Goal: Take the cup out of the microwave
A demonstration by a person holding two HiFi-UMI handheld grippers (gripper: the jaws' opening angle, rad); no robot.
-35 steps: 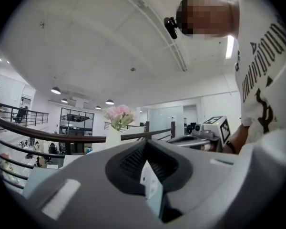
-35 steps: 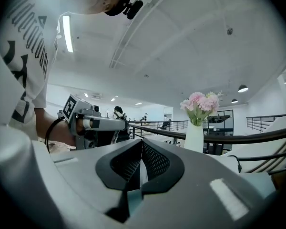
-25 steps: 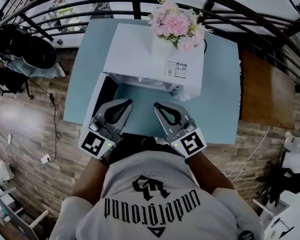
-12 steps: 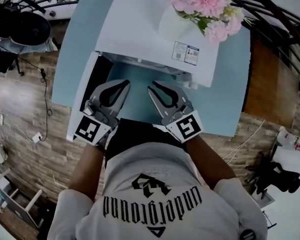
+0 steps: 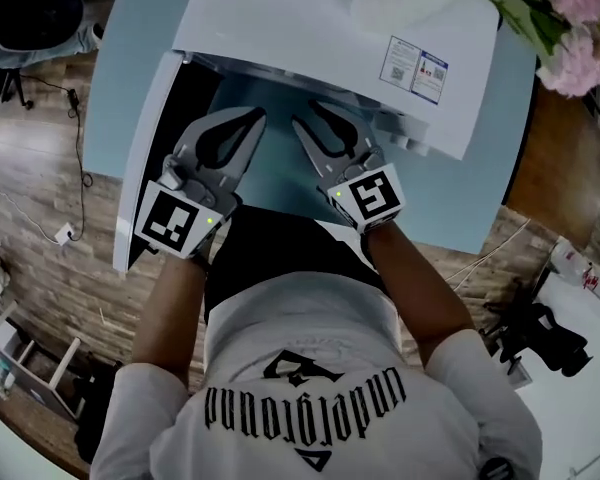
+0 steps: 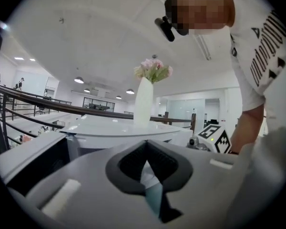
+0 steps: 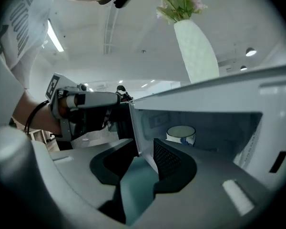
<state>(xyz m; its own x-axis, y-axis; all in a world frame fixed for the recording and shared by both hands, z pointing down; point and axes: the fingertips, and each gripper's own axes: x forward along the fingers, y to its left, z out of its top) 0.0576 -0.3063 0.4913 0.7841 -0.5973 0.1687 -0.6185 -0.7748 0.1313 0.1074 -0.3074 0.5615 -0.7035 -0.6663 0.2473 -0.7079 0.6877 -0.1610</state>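
Looking down, we see a wide, bright hall with a white ceiling [image 6: 86, 27] and round lights, a wood-plank floor [image 5: 40, 198] on the left and a dark curved railing [image 6: 33, 103] far behind. On that floor stands a pale blue counter [image 5: 450, 198], its top smooth and plain along the near edge. A white microwave [image 5: 300, 18] sits on the counter, and its door [image 5: 140, 168] hangs open to the left, showing a dark inner face. A white vase [image 7: 195, 51] of pink flowers [image 5: 580, 8] stands on top of the microwave toward the right. We hold both grippers side by side just in front of the open cavity, above the counter. The left gripper [image 5: 248, 120] has its fingers drawn together with nothing between them. The right gripper [image 5: 328, 133] has just been opening its fingers, which stand wide. Only the edge of the cavity's left wall shows through the gap, and they grip nothing. The cup [image 7: 181, 133], white with a blue mark at its side, stands upright inside the microwave, toward the far part of the cavity and apart from both grippers.
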